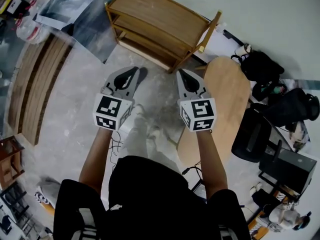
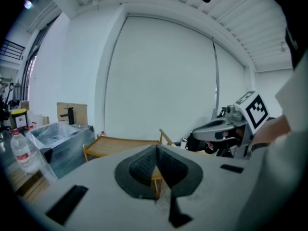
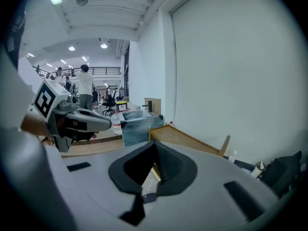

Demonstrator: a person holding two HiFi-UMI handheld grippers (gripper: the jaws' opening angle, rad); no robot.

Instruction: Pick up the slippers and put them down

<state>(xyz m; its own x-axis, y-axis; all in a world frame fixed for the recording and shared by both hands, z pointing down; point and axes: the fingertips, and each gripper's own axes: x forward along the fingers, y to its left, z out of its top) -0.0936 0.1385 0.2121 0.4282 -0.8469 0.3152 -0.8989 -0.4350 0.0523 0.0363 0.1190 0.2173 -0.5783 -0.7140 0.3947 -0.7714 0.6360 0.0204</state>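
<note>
Just markers (image 1: pixel 108 107): left gripper (image 1: pixel 135 71), right gripper (image 1: pixel 181 73).

The person holds both bare arms stretched forward, the left forearm (image 1: pixel 96 156) and right forearm (image 1: pixel 210 159) roughly parallel. The left gripper (image 1: pixel 133 73) and the right gripper (image 1: pixel 181 74) sit side by side at about the same height, apart from each other. Each points ahead and tilts slightly downward. The jaws of both are pressed together with nothing between them. Each gripper's marker cube sits just ahead of its wrist.
</note>
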